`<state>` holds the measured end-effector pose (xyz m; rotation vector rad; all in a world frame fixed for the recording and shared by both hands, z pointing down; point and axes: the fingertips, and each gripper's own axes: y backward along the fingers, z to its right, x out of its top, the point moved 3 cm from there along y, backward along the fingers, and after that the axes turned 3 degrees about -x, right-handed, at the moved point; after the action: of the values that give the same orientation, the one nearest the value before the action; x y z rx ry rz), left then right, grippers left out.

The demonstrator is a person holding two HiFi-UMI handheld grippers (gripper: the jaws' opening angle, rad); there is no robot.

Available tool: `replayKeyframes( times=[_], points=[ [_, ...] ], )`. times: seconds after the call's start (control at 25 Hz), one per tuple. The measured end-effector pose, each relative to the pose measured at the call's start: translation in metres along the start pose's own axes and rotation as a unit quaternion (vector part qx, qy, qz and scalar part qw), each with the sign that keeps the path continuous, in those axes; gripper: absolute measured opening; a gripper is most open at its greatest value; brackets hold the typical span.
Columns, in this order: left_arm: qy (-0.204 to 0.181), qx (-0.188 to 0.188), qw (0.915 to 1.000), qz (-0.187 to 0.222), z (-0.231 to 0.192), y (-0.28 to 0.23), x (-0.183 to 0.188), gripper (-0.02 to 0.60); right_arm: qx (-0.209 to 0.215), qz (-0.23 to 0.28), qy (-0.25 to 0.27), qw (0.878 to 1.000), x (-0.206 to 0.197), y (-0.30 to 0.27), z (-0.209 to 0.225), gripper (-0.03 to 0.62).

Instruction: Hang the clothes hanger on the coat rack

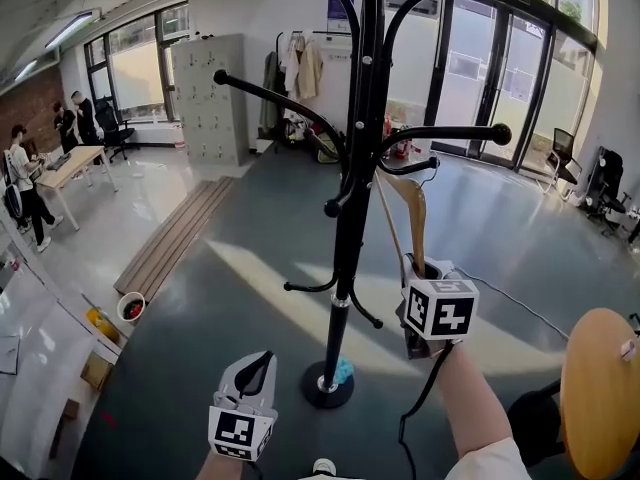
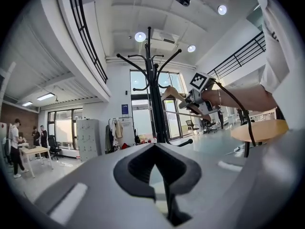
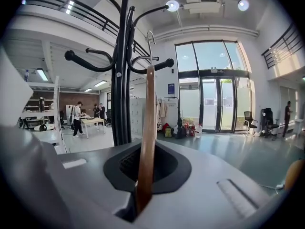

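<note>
A black coat rack (image 1: 355, 218) with curved arms stands on a round base in the middle of the head view. My right gripper (image 1: 425, 268) is shut on the lower end of a wooden clothes hanger (image 1: 410, 208), held upright just right of the pole. In the right gripper view the hanger (image 3: 147, 128) rises from the jaws and its metal hook (image 3: 151, 42) is level with a ball-tipped rack arm (image 3: 147, 68); I cannot tell whether it rests on it. My left gripper (image 1: 258, 363) hangs low, left of the base, shut and empty, and faces the rack (image 2: 155, 104).
A round wooden table (image 1: 600, 388) stands at the right edge. Wooden planks (image 1: 175, 233) and a red bowl (image 1: 130, 308) lie on the floor to the left. People stand by a desk (image 1: 70, 168) at far left. A cable (image 1: 520, 303) runs across the floor.
</note>
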<state>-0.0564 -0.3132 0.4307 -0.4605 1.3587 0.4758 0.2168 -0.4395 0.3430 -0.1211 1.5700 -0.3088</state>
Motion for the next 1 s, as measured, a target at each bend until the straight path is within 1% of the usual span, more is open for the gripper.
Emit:
replayKeyframes(
  times=[0.16, 0.36, 0.68, 1.0],
  points=[
    [0.004, 0.012, 0.9999, -0.010, -0.008, -0.004, -0.011, 0.000, 0.005, -0.011, 0.015, 1.000, -0.001, -0.024, -0.002, 0.028],
    [0.010, 0.024, 0.9996, -0.013, -0.017, -0.006, -0.016, 0.000, 0.015, -0.031, 0.022, 0.999, -0.013, -0.044, -0.009, 0.028],
    [0.014, 0.040, 0.9990, -0.015, -0.020, -0.004, -0.023, 0.000, 0.024, -0.051, 0.007, 0.998, -0.036, -0.055, -0.012, 0.029],
    [0.018, 0.046, 0.9984, -0.025, -0.019, 0.003, -0.032, 0.000, 0.017, -0.039, 0.008, 0.999, -0.044, -0.051, -0.015, 0.032]
  ],
)
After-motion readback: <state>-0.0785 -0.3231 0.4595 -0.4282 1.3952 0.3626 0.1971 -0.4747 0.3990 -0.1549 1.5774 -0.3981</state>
